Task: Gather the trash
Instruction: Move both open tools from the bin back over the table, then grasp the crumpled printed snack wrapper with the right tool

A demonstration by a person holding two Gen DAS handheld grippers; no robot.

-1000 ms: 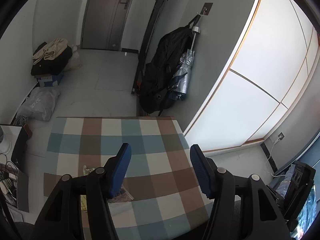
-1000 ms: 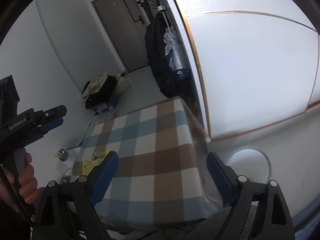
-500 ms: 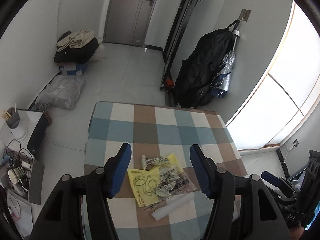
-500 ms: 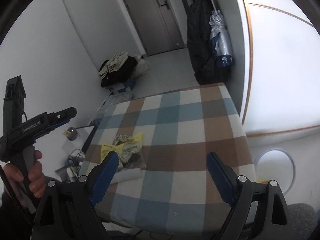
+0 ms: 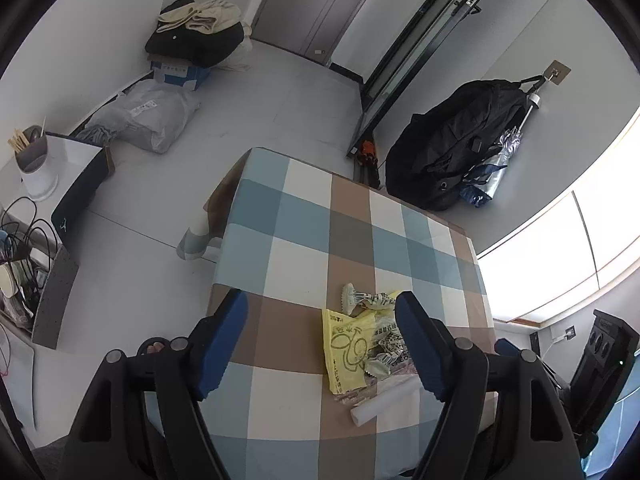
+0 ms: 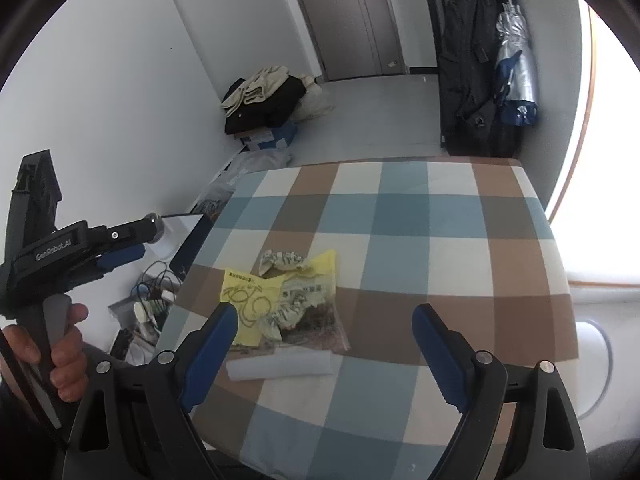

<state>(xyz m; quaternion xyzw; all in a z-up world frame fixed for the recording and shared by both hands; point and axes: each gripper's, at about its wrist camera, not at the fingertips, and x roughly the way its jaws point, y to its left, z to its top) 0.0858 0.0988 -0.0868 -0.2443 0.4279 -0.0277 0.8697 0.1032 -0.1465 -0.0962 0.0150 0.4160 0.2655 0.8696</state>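
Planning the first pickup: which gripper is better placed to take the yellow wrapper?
Left, probably. The yellow wrapper lies between the left gripper fingers, whose gap is opening; the right gripper is centred beside it.

light: daylight, window (image 5: 560,248) overexposed | focus: sharp | edges: fisheye warp, dark vignette

Left tongs (image 5: 320,350) widening; trash (image 5: 362,344) now in view
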